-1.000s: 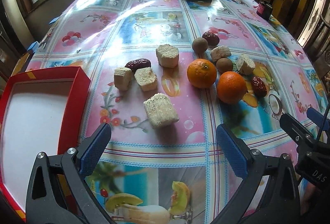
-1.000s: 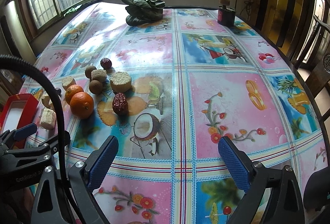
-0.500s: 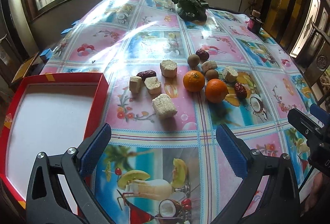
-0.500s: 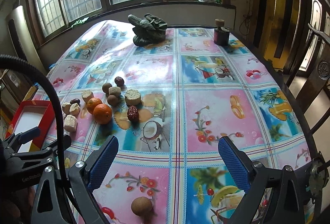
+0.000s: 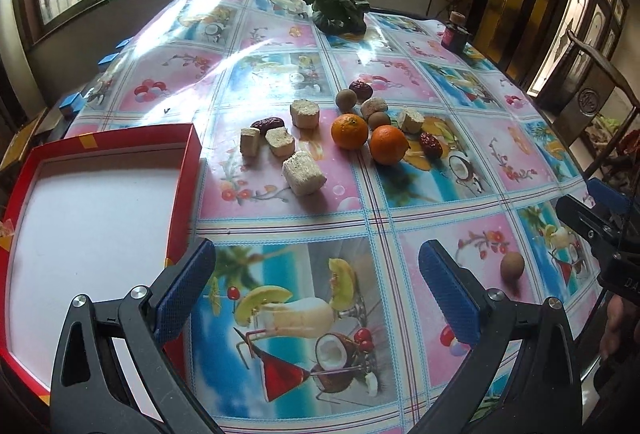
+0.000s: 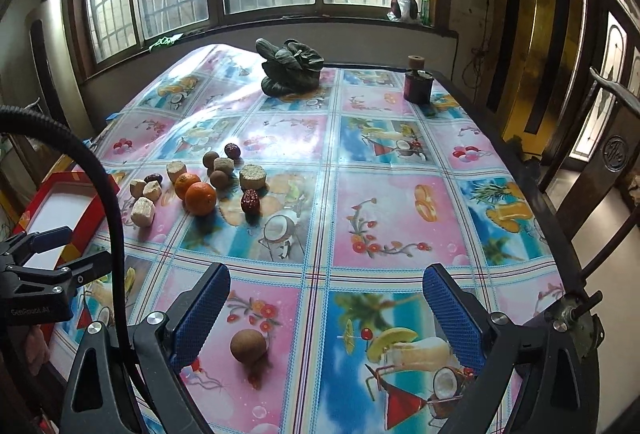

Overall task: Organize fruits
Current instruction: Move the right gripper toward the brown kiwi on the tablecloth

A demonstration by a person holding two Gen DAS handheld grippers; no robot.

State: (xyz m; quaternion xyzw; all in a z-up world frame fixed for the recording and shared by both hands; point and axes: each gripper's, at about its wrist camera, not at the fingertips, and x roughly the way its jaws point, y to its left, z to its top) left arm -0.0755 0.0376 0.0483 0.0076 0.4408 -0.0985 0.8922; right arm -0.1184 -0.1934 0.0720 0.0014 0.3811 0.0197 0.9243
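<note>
**Both grippers hanging empty over the fruit table**

You are holding the left gripper (image 5: 316, 286) spread wide with nothing between its blue-padded fingers (image 5: 184, 286), hovering above the near edge of the glossy fruit-print tablecloth (image 5: 280, 66). You are keeping the right gripper (image 6: 326, 308) spread apart and empty as well, over the near part of the same cloth.

The shallow red cardboard tray with a white floor (image 5: 188, 170) is sitting at the table's left edge, just beside your left gripper, with nothing lying in it. The fruits are lying in a loose cluster mid-table, past the tray's far corner: two round oranges (image 5: 349, 131) side by side, almost touching; a wrinkled dark red date (image 5: 430, 145) just right of them; another dark date (image 5: 268, 124) near the pale cut sugarcane chunks (image 5: 303, 173); and small brown round fruits (image 5: 346, 100) behind the oranges.

One lone brown round fruit (image 6: 248, 347) is resting well apart from the cluster, near the table's front edge, just inside your right gripper's left finger (image 6: 200, 310).

A bunch of dark green leafy vegetable (image 6: 290, 68) and a small dark red jar (image 6: 417, 84) are standing at the far end.
</note>
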